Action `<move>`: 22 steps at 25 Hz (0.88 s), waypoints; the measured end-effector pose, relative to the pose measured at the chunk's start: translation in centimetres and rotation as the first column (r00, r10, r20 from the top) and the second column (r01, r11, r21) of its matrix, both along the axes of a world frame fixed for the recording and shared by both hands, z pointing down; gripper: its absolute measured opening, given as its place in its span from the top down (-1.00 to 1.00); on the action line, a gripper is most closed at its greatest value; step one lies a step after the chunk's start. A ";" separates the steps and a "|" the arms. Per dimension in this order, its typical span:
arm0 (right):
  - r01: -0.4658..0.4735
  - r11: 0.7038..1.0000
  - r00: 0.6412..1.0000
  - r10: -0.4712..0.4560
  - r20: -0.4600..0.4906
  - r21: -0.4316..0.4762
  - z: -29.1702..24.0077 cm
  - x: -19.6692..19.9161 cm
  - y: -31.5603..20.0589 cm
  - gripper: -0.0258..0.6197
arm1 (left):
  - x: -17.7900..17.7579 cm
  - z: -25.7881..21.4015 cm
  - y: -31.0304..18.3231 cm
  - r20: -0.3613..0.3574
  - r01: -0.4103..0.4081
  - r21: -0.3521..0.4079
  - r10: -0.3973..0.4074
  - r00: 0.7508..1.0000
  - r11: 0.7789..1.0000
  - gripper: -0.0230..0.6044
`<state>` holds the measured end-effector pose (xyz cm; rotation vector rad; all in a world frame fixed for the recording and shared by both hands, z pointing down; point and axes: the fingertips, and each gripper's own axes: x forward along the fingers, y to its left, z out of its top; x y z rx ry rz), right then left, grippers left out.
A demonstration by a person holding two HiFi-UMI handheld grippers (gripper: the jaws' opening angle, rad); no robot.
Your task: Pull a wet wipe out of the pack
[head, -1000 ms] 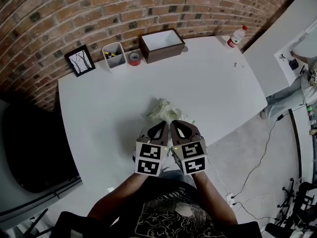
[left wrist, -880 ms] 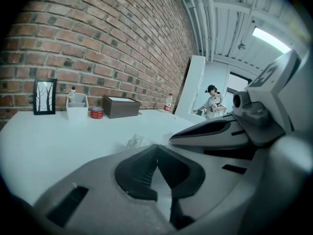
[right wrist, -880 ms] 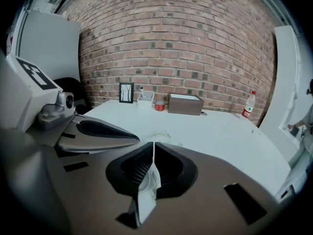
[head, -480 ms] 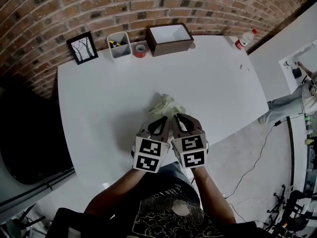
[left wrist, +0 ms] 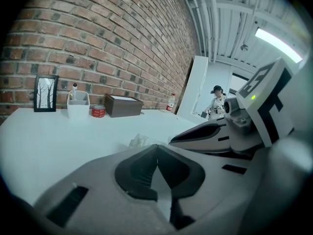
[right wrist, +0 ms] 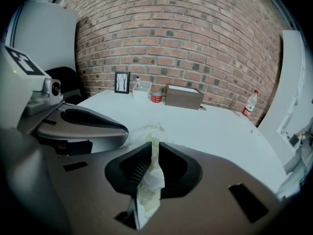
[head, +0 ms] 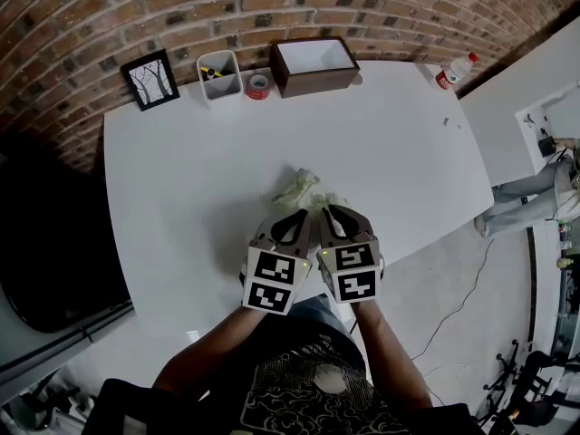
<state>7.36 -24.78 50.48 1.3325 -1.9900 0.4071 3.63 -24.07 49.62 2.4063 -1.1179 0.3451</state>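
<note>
A crumpled pale green-and-white heap of wipe and pack (head: 302,188) lies on the white table (head: 181,170), just ahead of both grippers. My right gripper (head: 326,212) is shut on a wet wipe (right wrist: 149,180), a white strip with green print that runs forward from the jaws toward the heap (right wrist: 149,129). My left gripper (head: 299,217) sits close beside it, jaws shut (left wrist: 156,147), with a thin pale sheet (left wrist: 164,190) showing between them. I cannot tell whether that sheet is the pack's film. The heap (left wrist: 139,141) lies right past the left fingertips.
Along the table's far edge by the brick wall stand a framed picture (head: 149,80), a white pen cup (head: 219,72), a red tape roll (head: 258,86) and a brown box (head: 313,63). A bottle (head: 453,71) stands at the far right corner. A person (head: 544,175) is off to the right.
Both grippers have stayed side by side at the heap, still shut. Only the head view has shifted a little.
</note>
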 end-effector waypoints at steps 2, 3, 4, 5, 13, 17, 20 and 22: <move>0.001 1.000 1.000 -0.001 0.001 -0.009 0.2 0.1 0.0 0.79 | 0.1 0.0 0.0 0.002 -0.003 0.001 0.003 1.000 1.000 0.89; 0.003 1.000 1.000 -0.003 0.003 -0.013 0.4 0.0 -0.1 0.76 | 0.1 0.1 -0.1 0.003 -0.001 0.000 0.001 1.000 1.000 0.89; 0.004 1.000 1.000 -0.004 0.005 -0.016 0.5 0.0 -0.1 0.74 | 0.0 0.1 -0.1 0.003 0.002 -0.002 -0.002 1.000 1.000 0.89; 0.005 1.000 1.000 -0.005 0.008 -0.019 0.6 -0.1 -0.2 0.73 | -0.1 0.2 -0.2 0.002 0.006 -0.005 -0.006 1.000 1.000 0.89; -0.004 0.999 1.000 0.005 0.019 -0.036 0.9 0.2 -0.6 0.71 | -0.4 0.5 -0.3 0.001 0.020 -0.018 -0.020 1.000 1.000 0.89; -0.018 0.998 0.997 0.022 0.068 -0.058 1.0 0.3 -0.7 0.71 | -0.5 0.4 -0.3 0.003 0.020 -0.024 -0.020 1.000 1.000 0.89; -0.022 0.997 0.995 0.029 0.096 -0.068 1.2 0.5 -0.7 0.74 | -0.5 0.5 -0.3 0.003 0.021 -0.026 -0.020 1.000 0.999 0.89; -0.025 0.997 0.992 0.034 0.118 -0.076 1.4 0.4 -0.7 0.78 | -0.5 0.5 -0.3 0.002 0.019 -0.026 -0.019 1.000 0.999 0.89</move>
